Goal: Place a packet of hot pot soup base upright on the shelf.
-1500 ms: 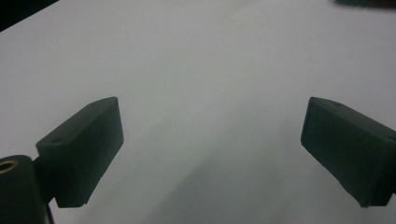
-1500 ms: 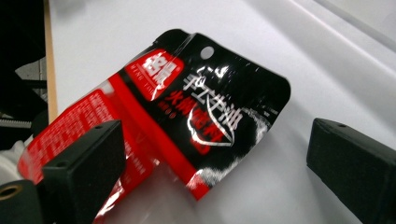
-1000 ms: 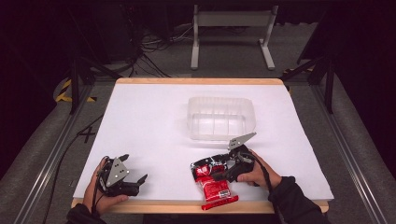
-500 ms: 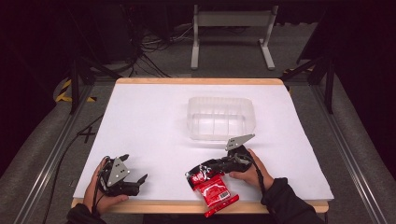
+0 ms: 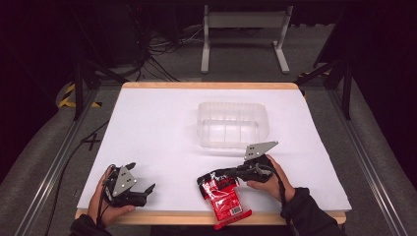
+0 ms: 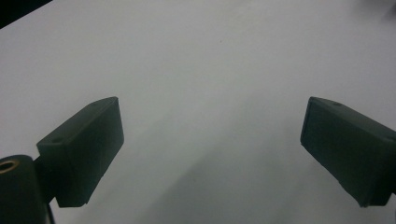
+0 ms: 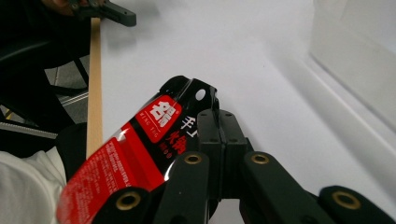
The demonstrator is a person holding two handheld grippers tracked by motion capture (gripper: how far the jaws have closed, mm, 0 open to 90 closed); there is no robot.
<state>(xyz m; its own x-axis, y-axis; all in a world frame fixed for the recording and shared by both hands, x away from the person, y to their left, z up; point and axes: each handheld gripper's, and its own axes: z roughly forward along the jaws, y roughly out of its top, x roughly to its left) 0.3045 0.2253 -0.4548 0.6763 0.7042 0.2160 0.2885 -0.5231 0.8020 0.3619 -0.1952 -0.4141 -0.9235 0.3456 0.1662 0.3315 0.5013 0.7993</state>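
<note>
The snack packet point(image 5: 222, 196) is glossy red with a black top edge, white lettering and a small hang hole; it lies at the near edge of the white worktop point(image 5: 162, 128), its lower end hanging past that edge. The right tongs point(image 5: 220, 175) have just been closing and now pinch its black top. The left tongs point(image 5: 142, 192) stand spread wide over bare worktop, holding nothing.

Left hand-held gripper point(image 5: 142, 189) low near the table edge, jaws wide apart, right hand-held gripper point(image 5: 216, 175) just clamped shut
</note>
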